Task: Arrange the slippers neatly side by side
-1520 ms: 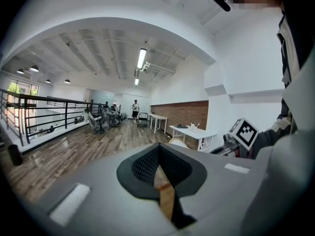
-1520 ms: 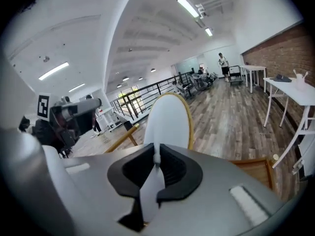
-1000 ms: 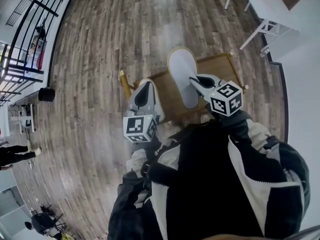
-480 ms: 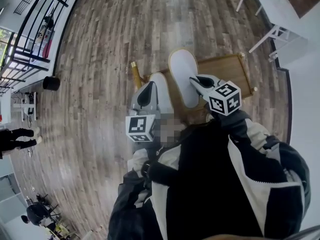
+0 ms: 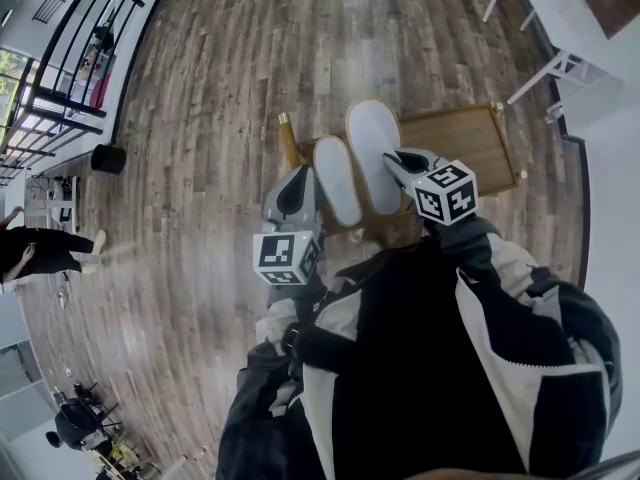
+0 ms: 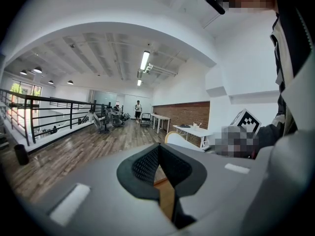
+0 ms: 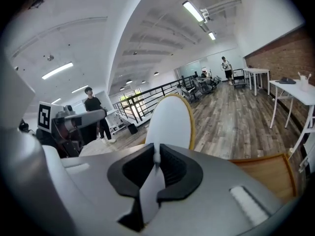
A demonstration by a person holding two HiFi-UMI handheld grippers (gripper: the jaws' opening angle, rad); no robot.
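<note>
White, tan-rimmed flat right slipper [image 5: 372, 153] & matching left slipper [image 5: 337, 178] sit near-parallel over low wooden surface [image 5: 465, 138], right one further fwd; right gripper [image 7: 156, 161] jaws clamped on its near edge; left gripper [image 6: 158, 166] jaws together, nothing clearly between; evening-up & release prob. left.

A plank floor [image 5: 220, 88] is seen, and a wooden tray [image 5: 455, 143] is laid flat on it. Over the tray's 9 o'clock end a white slipper [image 5: 372, 153] is shown, set lengthwise toward 12 o'clock, with a second slipper [image 5: 337, 180] just beside it at its 8 o'clock. Whether either rests on the tray cannot be told. On the floor a black bin [image 5: 110, 158] is stood at the tray's 9 o'clock, well apart, and a white table [image 5: 560, 13] at 1 o'clock.
</note>
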